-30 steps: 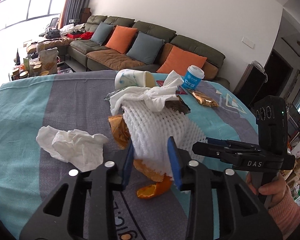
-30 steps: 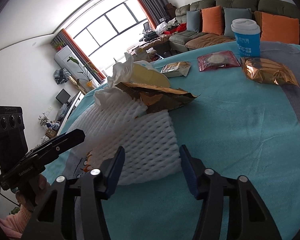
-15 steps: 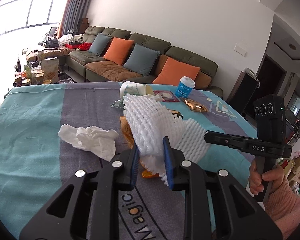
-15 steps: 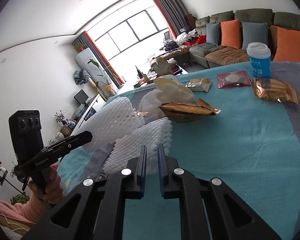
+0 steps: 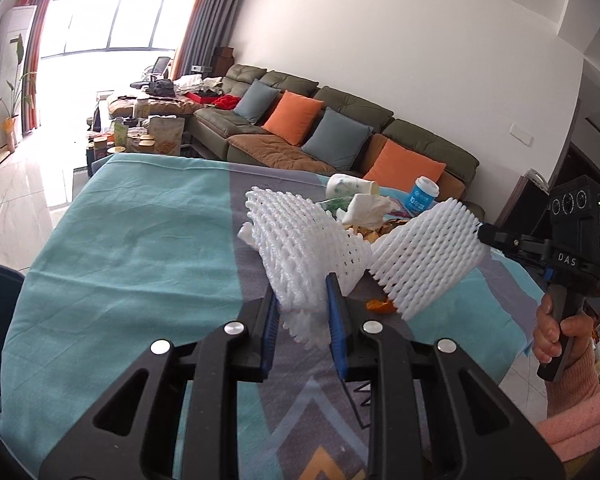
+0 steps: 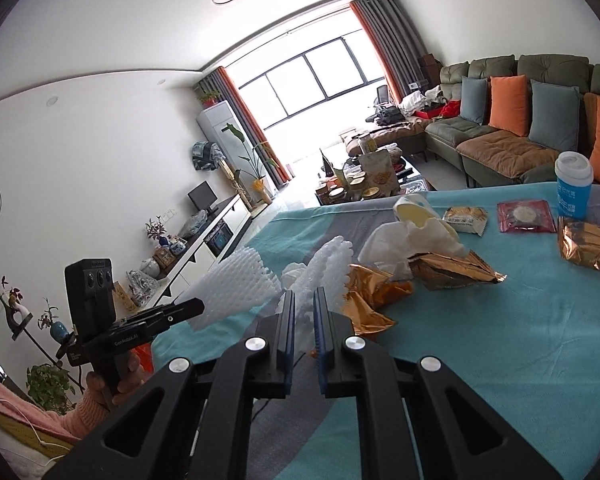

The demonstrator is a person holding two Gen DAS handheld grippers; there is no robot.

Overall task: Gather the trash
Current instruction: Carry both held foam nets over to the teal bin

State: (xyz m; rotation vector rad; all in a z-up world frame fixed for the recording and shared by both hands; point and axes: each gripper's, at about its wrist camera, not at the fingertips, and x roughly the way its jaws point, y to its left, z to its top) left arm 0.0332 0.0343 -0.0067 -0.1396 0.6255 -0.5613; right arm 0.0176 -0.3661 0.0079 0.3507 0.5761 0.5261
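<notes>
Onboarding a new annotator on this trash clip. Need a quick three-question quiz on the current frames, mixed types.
1. True or false: the left gripper is clamped on a white foam mesh fruit sleeve.
2. What does the right gripper hold?
A. the crumpled gold foil wrapper
B. a second white foam mesh sleeve
C. the blue paper cup with white lid
3. Fill in: both sleeves are held up off the teal and grey ____.

Key: 1 true. 2 B; its jaws have just been closing, with the sleeve between them. 3 tablecloth.
</notes>
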